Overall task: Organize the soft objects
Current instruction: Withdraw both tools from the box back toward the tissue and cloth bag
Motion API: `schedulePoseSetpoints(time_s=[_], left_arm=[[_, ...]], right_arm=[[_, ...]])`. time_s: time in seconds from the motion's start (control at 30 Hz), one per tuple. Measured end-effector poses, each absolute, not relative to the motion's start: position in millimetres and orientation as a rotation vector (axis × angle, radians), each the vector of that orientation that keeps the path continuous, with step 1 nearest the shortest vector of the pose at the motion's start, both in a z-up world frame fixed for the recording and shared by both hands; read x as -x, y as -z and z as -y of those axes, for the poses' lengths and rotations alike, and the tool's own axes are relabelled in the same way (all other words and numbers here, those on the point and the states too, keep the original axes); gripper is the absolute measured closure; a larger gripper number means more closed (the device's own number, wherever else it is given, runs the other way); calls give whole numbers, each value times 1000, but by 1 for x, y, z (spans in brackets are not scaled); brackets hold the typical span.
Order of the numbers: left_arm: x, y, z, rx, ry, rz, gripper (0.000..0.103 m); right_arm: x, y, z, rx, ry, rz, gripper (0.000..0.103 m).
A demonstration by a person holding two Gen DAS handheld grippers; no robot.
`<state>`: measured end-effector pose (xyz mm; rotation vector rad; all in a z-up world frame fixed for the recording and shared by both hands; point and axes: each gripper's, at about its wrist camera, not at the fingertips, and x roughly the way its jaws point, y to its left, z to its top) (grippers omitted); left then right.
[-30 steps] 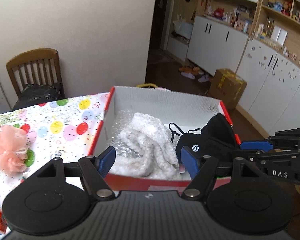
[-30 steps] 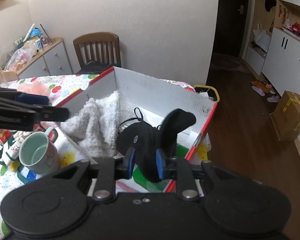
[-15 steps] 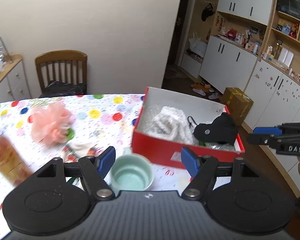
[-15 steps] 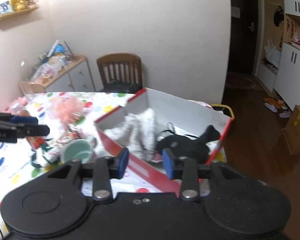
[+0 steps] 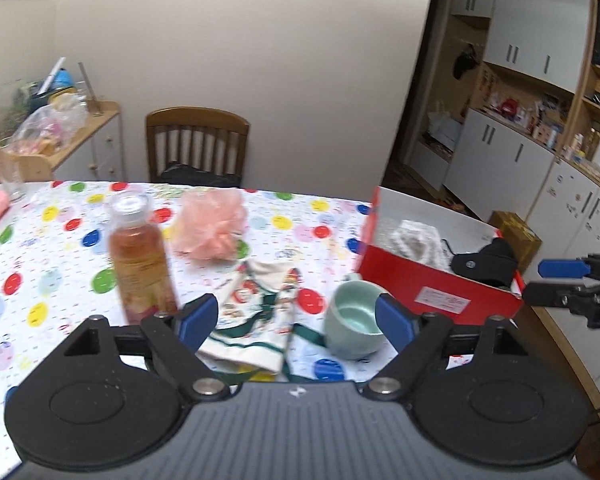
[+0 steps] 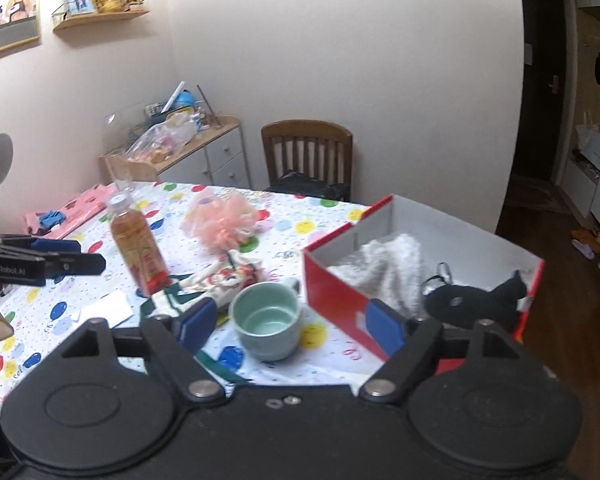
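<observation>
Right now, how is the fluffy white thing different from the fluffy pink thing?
The fluffy white thing is already inside the red box, while the fluffy pink thing sits out on the spotty tablecloth. The white one looks like thick, woolly fabric slumped against the box wall; the pink one is a frilly, net-like ball. Both look soft, and neither is being held.

Soft, even indoor light, a bit dim and pinkish on the right wrist view. Both views look slightly smeared, especially the bottle (image 5: pixel 142 258) and shelving. Fisheye bends the walls and doorway (image 6: pixel 548 92) hard at the edges. Only faint shadows under the cup (image 6: pixel 266 320), no real glare.
</observation>
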<state>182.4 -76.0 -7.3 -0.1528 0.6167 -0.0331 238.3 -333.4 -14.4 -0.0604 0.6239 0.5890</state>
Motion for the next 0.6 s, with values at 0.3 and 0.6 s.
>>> schedulePoseSetpoints(time_s=[0.3,0.6], left_arm=[[-157,12,21,184,4,-587,0],[-148,28,-23,202,38,-576,0]], right_arm=[[-223,35,283,46,-617,-677,11],[-221,50,237,39,-613,-719,11]])
